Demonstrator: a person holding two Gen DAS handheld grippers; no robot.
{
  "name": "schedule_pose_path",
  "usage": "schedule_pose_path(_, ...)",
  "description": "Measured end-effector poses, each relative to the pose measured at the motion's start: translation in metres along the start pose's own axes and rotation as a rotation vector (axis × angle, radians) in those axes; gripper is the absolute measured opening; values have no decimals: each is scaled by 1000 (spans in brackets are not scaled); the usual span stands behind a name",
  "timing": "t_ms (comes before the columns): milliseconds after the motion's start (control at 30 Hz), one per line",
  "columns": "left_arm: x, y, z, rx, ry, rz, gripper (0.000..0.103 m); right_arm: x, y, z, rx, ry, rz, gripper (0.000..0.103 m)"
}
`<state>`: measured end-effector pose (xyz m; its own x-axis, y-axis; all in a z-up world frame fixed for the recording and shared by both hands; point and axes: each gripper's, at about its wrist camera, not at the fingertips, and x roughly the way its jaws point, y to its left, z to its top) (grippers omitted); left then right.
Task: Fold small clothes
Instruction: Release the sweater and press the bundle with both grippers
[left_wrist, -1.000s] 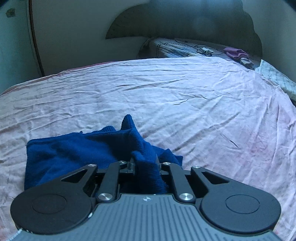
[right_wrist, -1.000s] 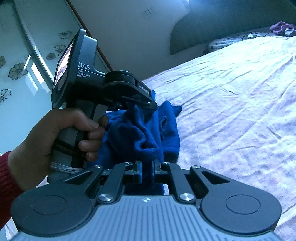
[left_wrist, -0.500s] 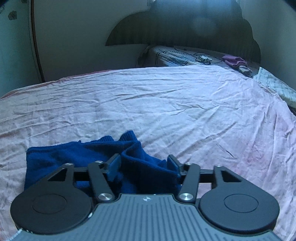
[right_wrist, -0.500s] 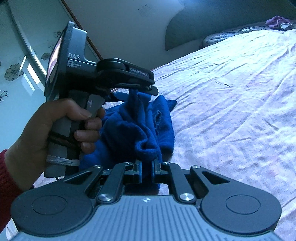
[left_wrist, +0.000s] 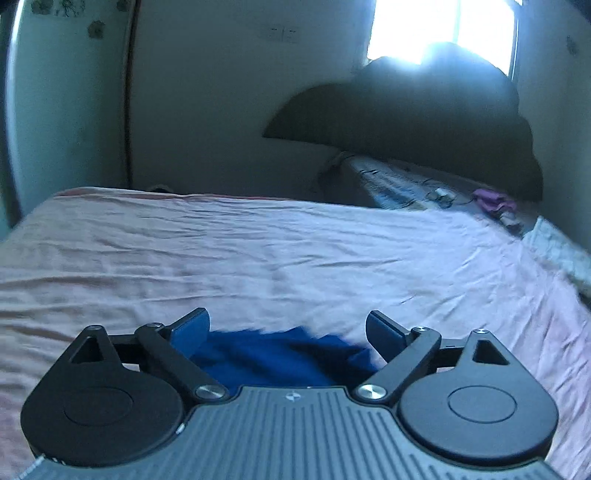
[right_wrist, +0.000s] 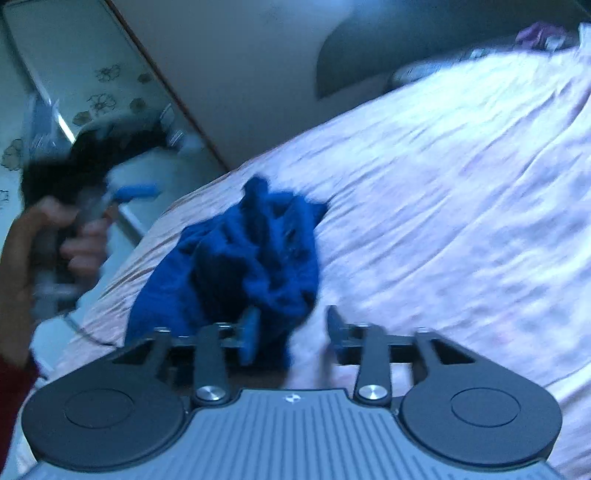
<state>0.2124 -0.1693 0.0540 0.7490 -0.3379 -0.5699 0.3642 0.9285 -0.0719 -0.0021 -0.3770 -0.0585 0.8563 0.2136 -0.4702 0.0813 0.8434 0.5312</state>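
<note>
A dark blue small garment (right_wrist: 240, 258) lies in a crumpled heap on the pink bed sheet (right_wrist: 443, 221). My right gripper (right_wrist: 293, 332) hovers at its near edge with its jaws opening; a fold of the garment sits beside the left pad (right_wrist: 251, 336), and the right pad stands clear. My left gripper (left_wrist: 286, 326) is wide and still opening, lifted above the garment (left_wrist: 280, 354), which lies below and between its fingers untouched. In the right wrist view the left gripper (right_wrist: 129, 194) is a blur at the upper left, held by a hand (right_wrist: 37, 240).
The wrinkled pink sheet (left_wrist: 295, 258) stretches far ahead and to the right. A dark headboard (left_wrist: 424, 122) and a patterned pillow area (left_wrist: 406, 184) with a purple cloth (left_wrist: 491, 199) lie at the far end. A flowered glass panel (right_wrist: 74, 92) stands at the left.
Both grippers have let go of the blue garment, which has dropped into a heap. The left gripper opened wide, rose and drew away to the left. The right jaws parted in place.
</note>
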Motion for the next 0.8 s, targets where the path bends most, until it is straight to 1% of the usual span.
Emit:
schedule_pose_path(67, -9, 5, -18, 58, 6, 36, 92, -6, -2, 9, -9, -39, -13, 46)
schedule_pose_path(133, -14, 7, -37, 114, 19, 57, 92, -4, 1, 24, -31, -67, -10, 46)
schedule_pose_path(233, -25, 1, -69, 180, 28, 55, 92, 12, 17, 48, -98, -69, 26, 46)
schedule_pose_path(333, -35, -10, -90, 237, 8, 51, 92, 45, 41, 71, -186, -45, 31, 46)
schedule_pose_path(433, -40, -18, -105, 278, -7, 44, 93, 83, 62, 89, -259, -1, 36, 46)
schedule_pose_path(500, -40, -22, -114, 299, 2, 19, 92, 109, 73, 94, -313, 46, -7, 46)
schedule_pose_path(533, -40, -24, -118, 306, 6, 17, 93, 124, 75, 93, -341, 71, -38, 43)
schedule_pose_path(567, -40, -25, -123, 313, 4, 19, 93, 135, 76, 92, -366, 93, -77, 25)
schedule_pose_path(600, -41, -25, -126, 322, -3, 20, 93, 139, 74, 89, -392, 103, -106, 11)
schedule_pose_path(667, -42, -24, -132, 345, -19, 13, 94, 139, 68, 85, -425, 79, -168, 11)
schedule_pose_path(700, -42, -23, -134, 349, -22, 10, 94, 135, 62, 85, -416, 63, -189, 11)
schedule_pose_path(800, -41, -21, -137, 337, -13, 8, 95, 129, 36, 94, -327, 36, -225, 11)
